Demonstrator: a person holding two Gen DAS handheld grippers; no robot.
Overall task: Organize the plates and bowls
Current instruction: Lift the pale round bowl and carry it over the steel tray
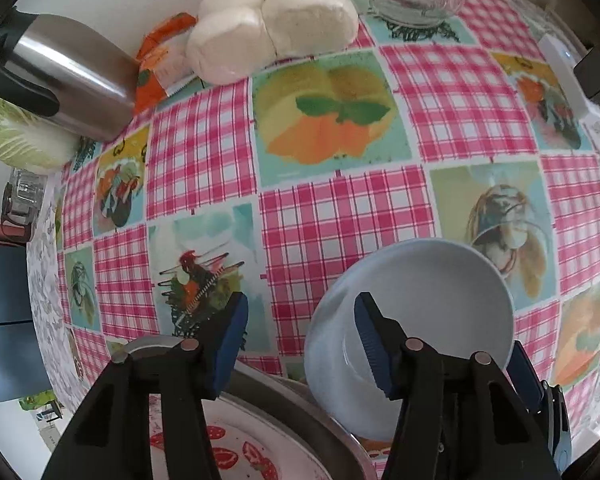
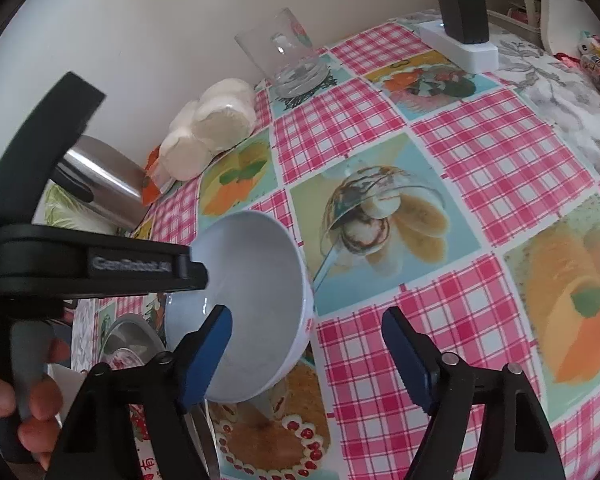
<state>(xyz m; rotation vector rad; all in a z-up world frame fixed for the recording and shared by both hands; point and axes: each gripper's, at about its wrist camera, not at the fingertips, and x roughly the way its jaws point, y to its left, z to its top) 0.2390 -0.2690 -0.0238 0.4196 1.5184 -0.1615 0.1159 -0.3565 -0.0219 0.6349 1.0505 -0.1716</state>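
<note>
While it leans tilted against the rim of a metal dish (image 1: 300, 396), the principal item, one white bowl (image 1: 420, 312), sits toward the near side of the table (image 1: 320, 208), well apart from the far edge by the wall.

Item: white bowl. Glazed, plain, deep-sided, mouth turned up and sideways. Judged stiff, moderately light, smooth enough to slip, and breakable if dropped or knocked on metal. Best hold: the thin wall just below the rim, one pad inside and one outside, squarely pinched. The curved underside offers no purchase.

Item: left claw (image 1: 300, 344). Pointing down, jaws at middling width. One pad stands inside the bowl, the other outside and clear of it; the bowl's wall lies between them, not pinched.

Item: right claw (image 2: 308, 364). Jaws wide. One pad inside the bowl, the other well off it over the cloth; the opposite wall lies between them, nothing gripped.

Item: strawberry-printed plate (image 1: 236, 452), lying in the metal dish at the near edge.

Item: hand (image 2: 20, 400), on the left claw's handle.

Sundries along the far edge: steel jug (image 1: 68, 76), packed white buns (image 1: 272, 28), drinking glass (image 2: 284, 60).
</note>
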